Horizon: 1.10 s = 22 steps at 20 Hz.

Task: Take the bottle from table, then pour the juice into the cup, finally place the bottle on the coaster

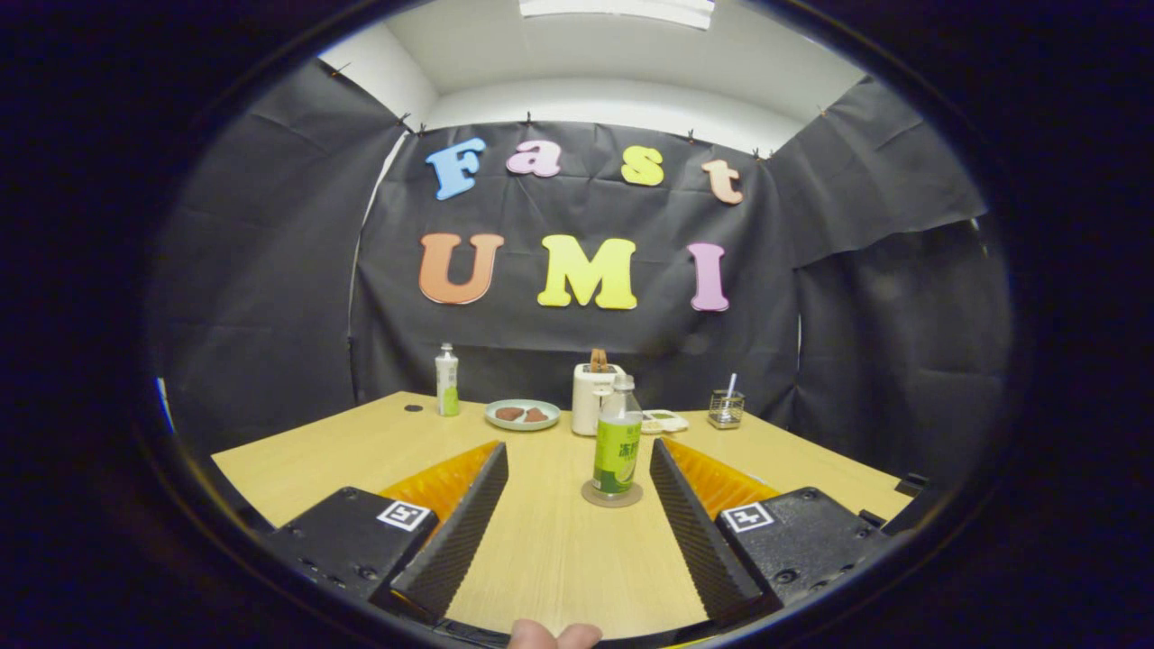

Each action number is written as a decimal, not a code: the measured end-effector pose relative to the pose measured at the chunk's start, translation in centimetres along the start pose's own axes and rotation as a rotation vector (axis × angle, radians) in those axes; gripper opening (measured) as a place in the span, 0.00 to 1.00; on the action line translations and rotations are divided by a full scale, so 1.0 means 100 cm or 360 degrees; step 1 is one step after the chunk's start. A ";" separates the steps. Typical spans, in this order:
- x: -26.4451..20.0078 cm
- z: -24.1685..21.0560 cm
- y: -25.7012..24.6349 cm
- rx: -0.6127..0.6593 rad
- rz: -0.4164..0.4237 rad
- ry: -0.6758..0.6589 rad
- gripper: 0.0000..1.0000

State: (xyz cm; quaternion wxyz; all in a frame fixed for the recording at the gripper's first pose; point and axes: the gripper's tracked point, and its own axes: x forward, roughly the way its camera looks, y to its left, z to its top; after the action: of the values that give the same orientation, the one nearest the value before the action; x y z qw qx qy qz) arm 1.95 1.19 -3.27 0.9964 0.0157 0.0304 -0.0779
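A clear bottle (618, 442) with a green label and white cap stands upright on a round coaster (611, 495) on the wooden table (541, 559). It sits between the tips of my fingers, nearer the right one, and neither finger touches it. My gripper (578, 451) is open, with nothing held between its ribbed black fingers (464, 518). Beyond the right finger, toward the back of the table, stands a small clear glass cup (726, 408) with a white stick in it.
At the back of the table are a second green-labelled bottle (446, 380), a pale plate (522, 415) with brown pieces, a white toaster (593, 397) and a small white dish (665, 420). A person's fingertips (554, 635) show just behind the gripper.
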 end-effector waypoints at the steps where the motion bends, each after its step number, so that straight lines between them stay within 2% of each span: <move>1: -0.003 0.001 0.003 0.0007 -0.0002 -0.0010 1.00; 6: -0.013 0.011 0.018 -0.0024 -0.0004 -0.0052 1.00; 22: -0.002 0.006 0.057 -0.0041 0.0074 -0.0022 1.00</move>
State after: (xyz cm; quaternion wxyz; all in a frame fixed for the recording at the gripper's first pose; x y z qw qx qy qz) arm 2.68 6.78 -2.47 0.9982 0.0030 0.0242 -0.0544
